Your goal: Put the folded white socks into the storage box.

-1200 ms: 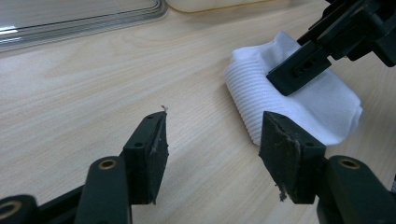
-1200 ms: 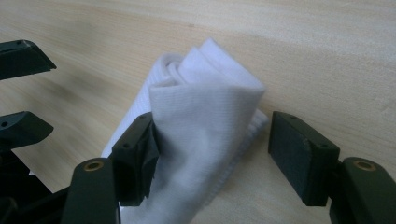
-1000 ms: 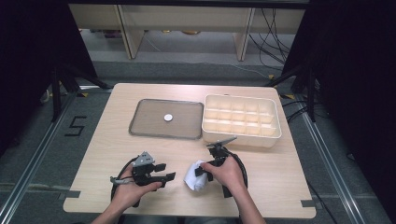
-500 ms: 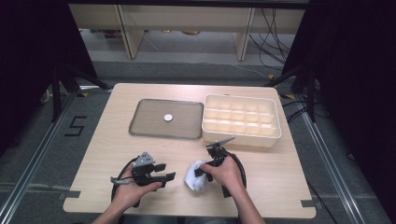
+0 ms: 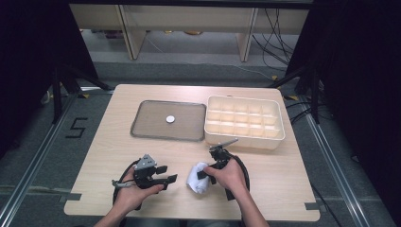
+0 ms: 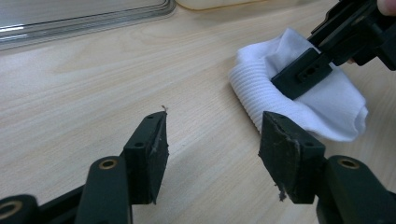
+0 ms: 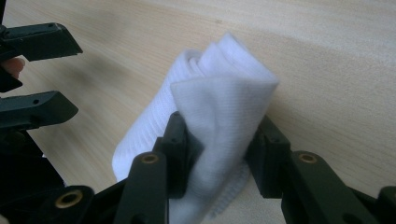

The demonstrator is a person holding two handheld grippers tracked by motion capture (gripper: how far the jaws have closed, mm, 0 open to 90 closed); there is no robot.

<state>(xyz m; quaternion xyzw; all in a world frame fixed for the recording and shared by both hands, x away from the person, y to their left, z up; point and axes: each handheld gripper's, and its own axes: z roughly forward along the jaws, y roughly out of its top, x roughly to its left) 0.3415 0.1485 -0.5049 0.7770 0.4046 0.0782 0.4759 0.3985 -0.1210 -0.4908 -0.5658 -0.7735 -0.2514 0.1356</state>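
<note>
A folded white cloth (image 5: 197,183) lies on the wooden table (image 5: 118,142) near its front edge. My right gripper (image 5: 202,174) is shut on the cloth, its jaws pressing in on both sides of the bunched fabric (image 7: 219,102). Just left of the cloth, my left gripper (image 5: 168,174) stands open with nothing between its jaws, pointing at the cloth. In the left gripper view the cloth (image 6: 327,107) sits a short way past the right jaw, with the other gripper's jaw (image 6: 302,73) clamped across it. The left gripper (image 6: 212,140) rests low over bare wood.
A flat grey tray (image 5: 151,124) with a small white disc (image 5: 170,119) lies at the table's middle back. A cream compartment box (image 5: 245,135) stands right of it. The left gripper's two jaws (image 7: 35,74) show at the left of the right gripper view.
</note>
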